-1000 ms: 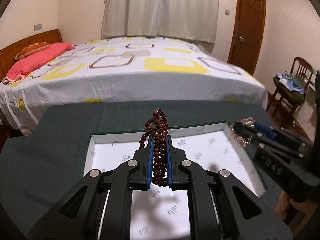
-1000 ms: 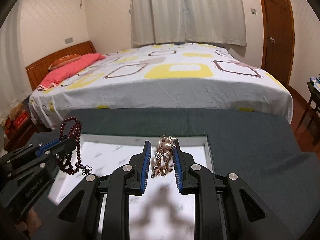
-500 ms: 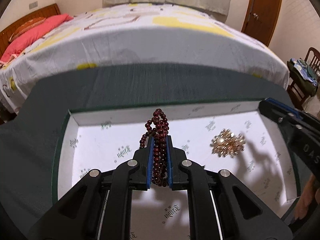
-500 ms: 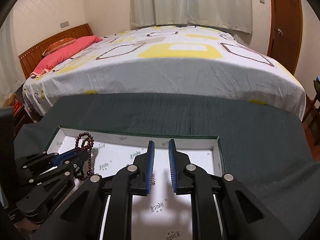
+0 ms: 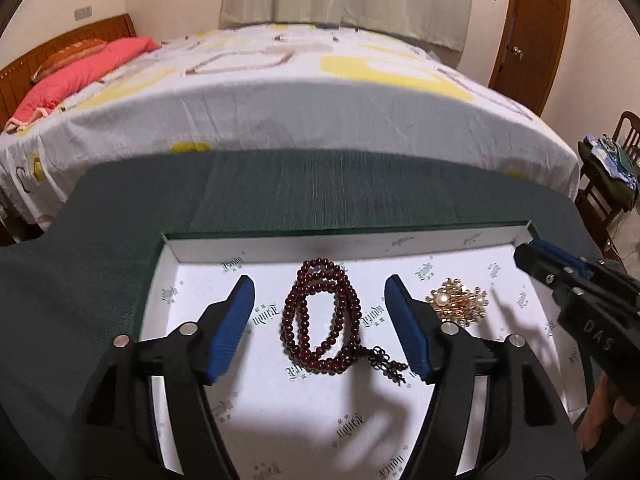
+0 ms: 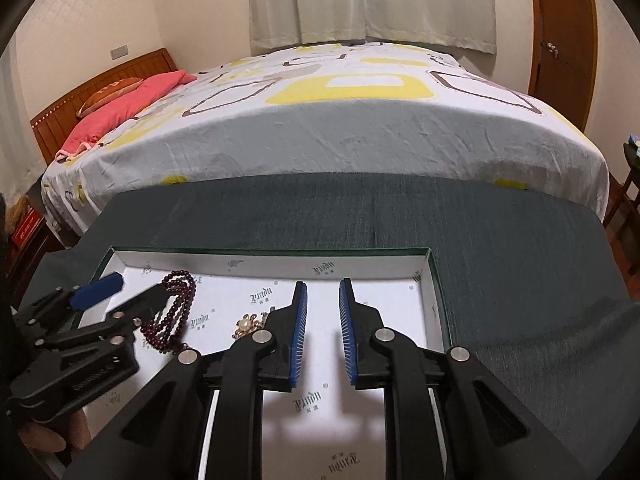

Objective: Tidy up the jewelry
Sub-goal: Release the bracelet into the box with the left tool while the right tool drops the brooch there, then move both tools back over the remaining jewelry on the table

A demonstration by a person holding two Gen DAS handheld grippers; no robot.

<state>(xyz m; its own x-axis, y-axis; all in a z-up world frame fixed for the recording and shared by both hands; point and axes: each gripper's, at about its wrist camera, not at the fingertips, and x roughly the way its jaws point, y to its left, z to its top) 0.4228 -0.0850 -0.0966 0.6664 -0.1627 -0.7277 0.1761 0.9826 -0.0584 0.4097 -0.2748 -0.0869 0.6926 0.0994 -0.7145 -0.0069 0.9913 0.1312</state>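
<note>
In the lower middle of the left wrist view, the dark red bead bracelet (image 5: 322, 320) is lying coiled on the white printed floor of the shallow box (image 5: 400, 242), with its small black tassel trailing toward the lower right. The left gripper (image 5: 320, 308) is hovering over it with its blue-padded fingers (image 5: 234, 328) standing wide on either side; they have just been opening, and the beads are sitting between them without either pad touching. Just right of the right-hand finger, the gold and pearl brooch (image 5: 458, 300) is resting on the same box floor, apart from the bracelet. The right gripper (image 5: 532, 258) is reaching in from the right edge of that frame, its tip above the far right corner of the box.

In the right wrist view, the right gripper (image 6: 323, 328) is occupying the lower centre, its fingers (image 6: 300, 336) standing a narrow gap apart with nothing between them. The brooch (image 6: 248, 326) is peeking out just left of them, partly hidden. The box is sitting on a tabletop (image 6: 500, 248) draped in dark green cloth, and a bed (image 6: 360, 120) with a white and yellow patterned sheet is filling the upper half of both frames.
</note>
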